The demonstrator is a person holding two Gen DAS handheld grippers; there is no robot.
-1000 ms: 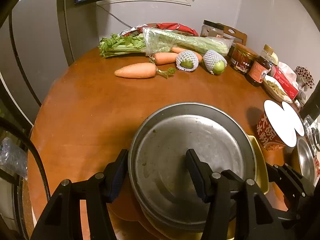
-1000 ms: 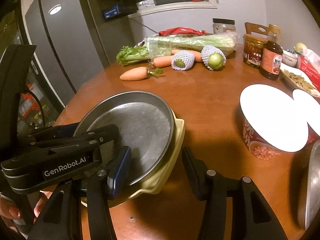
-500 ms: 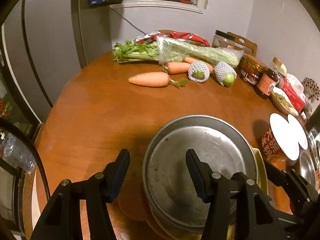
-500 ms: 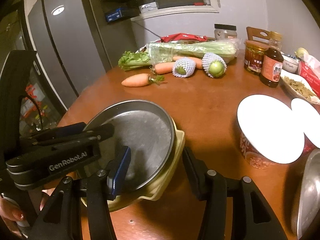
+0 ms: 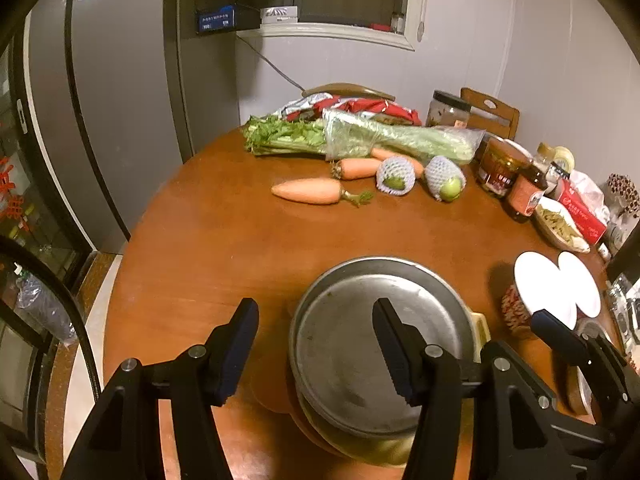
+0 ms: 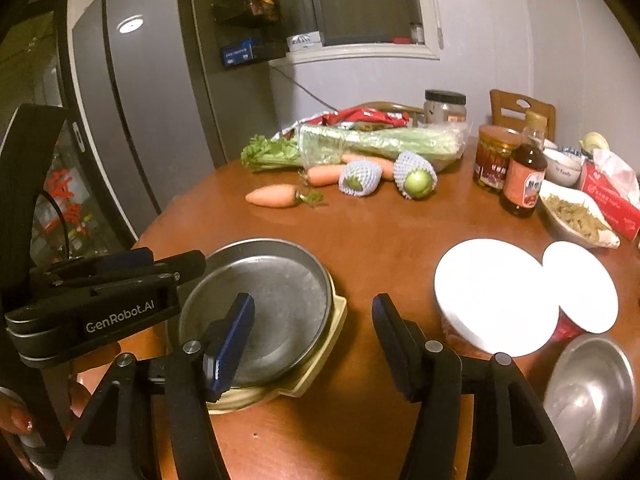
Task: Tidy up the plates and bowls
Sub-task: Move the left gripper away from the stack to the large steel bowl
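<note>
A round steel plate (image 5: pixel 372 356) lies on a cream square dish (image 5: pixel 482 322), stacked near the front of the brown table (image 5: pixel 224 248). The stack also shows in the right wrist view: steel plate (image 6: pixel 272 304) on the cream dish (image 6: pixel 320 364). My left gripper (image 5: pixel 314 344) is open and empty, above the plate's left edge. My right gripper (image 6: pixel 312 344) is open and empty, over the stack's right edge. A steel bowl (image 6: pixel 592 396) sits at the right. The left gripper's body (image 6: pixel 104 304) shows left of the plate.
Two white-lidded noodle cups (image 6: pixel 492 292) stand right of the stack. Carrots (image 5: pixel 308 191), celery (image 5: pixel 360 138), netted fruits (image 5: pixel 444 178), jars, a sauce bottle (image 6: pixel 522 172) and a bowl of food (image 6: pixel 576 216) crowd the back and right. A fridge (image 6: pixel 132 120) stands left.
Both grippers have pulled back and up from the stack; the plates look smaller and farther. The left gripper no longer straddles the steel plate's rim. The stack has stayed put.
</note>
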